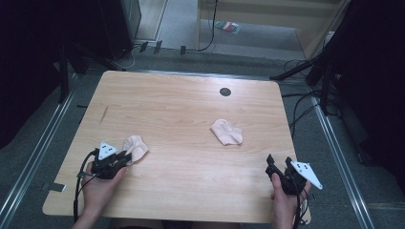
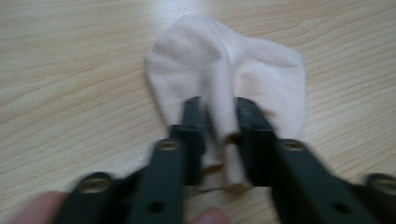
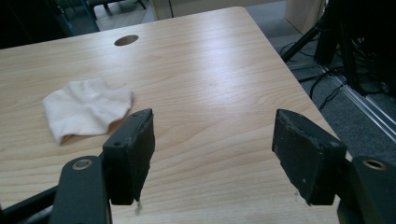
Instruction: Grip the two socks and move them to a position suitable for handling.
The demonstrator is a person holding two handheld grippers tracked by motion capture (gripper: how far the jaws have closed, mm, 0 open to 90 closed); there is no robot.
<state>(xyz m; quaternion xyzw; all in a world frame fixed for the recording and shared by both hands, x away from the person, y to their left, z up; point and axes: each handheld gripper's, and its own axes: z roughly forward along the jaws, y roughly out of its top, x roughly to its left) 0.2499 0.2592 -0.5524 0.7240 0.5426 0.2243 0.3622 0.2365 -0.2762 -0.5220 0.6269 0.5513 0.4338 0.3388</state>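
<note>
Left tool (image 2: 217, 123), lower left: jaws clamped on sock (image 2: 224, 79) fold | Right tool (image 3: 212, 154), lower right: jaws apart over counter (image 3: 210, 70) | Second sock (image 1: 227, 131): centre-right

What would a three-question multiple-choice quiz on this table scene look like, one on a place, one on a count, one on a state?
1. Where does the sock that no gripper touches lie?
A. right of the table's middle
B. at the far left corner
C. on the floor

2. How many socks are on the table?
A. one
B. two
C. four

3. How is the left gripper?
A. wide open above bare wood
B. shut on a sock
C. lying unheld on the table

Answers:
1 A: the free sock lies on the wooden table, right of its middle.
2 B: it and the pinched sock by the left gripper make two.
3 B: in the left gripper view the black jaws pinch a fold of that sock, while the right gripper stands open over bare wood.
</note>
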